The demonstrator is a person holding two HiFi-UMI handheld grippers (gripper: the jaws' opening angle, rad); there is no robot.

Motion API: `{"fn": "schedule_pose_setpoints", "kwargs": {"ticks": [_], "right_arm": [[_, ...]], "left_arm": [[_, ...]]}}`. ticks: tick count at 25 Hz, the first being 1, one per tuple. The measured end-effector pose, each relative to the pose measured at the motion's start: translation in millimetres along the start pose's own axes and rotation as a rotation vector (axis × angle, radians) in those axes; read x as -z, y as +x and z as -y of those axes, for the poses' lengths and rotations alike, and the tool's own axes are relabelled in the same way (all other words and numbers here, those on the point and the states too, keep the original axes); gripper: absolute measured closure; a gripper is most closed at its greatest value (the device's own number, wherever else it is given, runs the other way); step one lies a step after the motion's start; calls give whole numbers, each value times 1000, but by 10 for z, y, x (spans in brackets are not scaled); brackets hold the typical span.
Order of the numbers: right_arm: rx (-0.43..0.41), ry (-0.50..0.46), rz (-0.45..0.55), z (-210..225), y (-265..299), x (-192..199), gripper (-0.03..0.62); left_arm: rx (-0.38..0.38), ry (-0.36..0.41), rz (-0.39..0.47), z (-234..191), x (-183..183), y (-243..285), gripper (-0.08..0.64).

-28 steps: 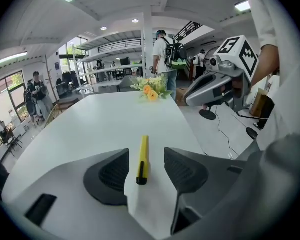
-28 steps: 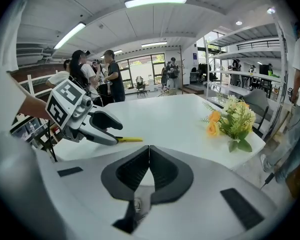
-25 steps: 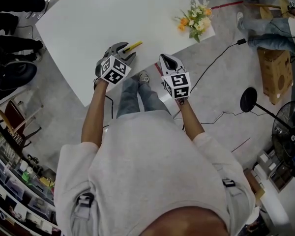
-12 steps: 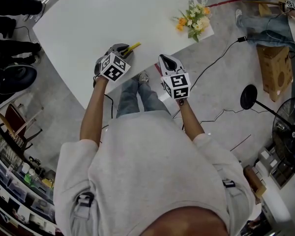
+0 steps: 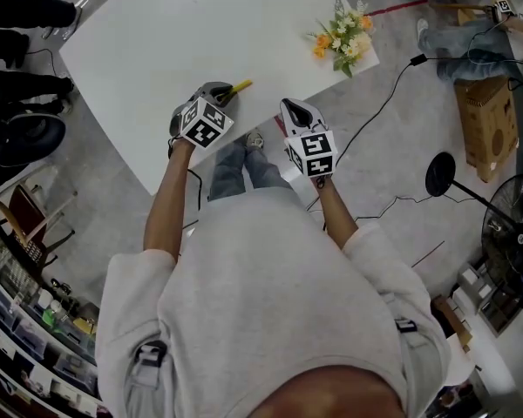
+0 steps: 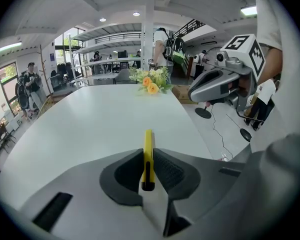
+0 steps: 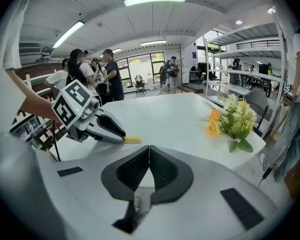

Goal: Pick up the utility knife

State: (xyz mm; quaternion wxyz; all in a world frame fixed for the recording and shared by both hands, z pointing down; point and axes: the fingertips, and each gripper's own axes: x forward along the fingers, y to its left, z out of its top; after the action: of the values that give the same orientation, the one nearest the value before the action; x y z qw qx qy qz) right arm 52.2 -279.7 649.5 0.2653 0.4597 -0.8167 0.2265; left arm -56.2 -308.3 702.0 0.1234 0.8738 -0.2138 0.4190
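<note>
the left gripper (image 6: 148, 160) has just been closing its jaws and now clamps the near end of the yellow utility knife (image 6: 148, 143) between its pads. the knife appears to rest flat on the white table (image 5: 183, 33) near its front edge, free end pointing away. gripping at the tail probably keeps the pads off the blade end. the right gripper (image 7: 149, 156) hangs just beside, jaws together and empty, clear of the work. the flowers (image 5: 344, 31) stand well apart at the table corner. nothing blocks a straight lift.
</note>
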Motion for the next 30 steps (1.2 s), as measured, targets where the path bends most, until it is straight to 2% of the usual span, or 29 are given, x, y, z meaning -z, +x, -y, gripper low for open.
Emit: {"fn": "schedule_pose_setpoints", "kwargs": {"ticks": [3, 6, 14, 19, 25, 30], "right_arm": [[-2, 0, 1, 10, 24, 10, 560], [-6, -3, 3, 6, 48, 1, 561], [-19, -12, 30, -35, 74, -117, 561], [-28, -24, 60, -42, 83, -248, 561], [-46, -33, 110, -82, 86, -442, 561], [-39, -29, 181, -38, 4, -711, 561]], "left_arm": [[-23, -26, 35, -36, -57, -24, 491], [-57, -87, 86, -109, -108, -101, 491], [-151, -376, 279, -316, -179, -484, 491], [-216, -501, 378, -385, -167, -774, 491], [-274, -563, 451, -407, -158, -1054, 491], [-320, -553, 499, -436, -277, -1277, 491]]}}
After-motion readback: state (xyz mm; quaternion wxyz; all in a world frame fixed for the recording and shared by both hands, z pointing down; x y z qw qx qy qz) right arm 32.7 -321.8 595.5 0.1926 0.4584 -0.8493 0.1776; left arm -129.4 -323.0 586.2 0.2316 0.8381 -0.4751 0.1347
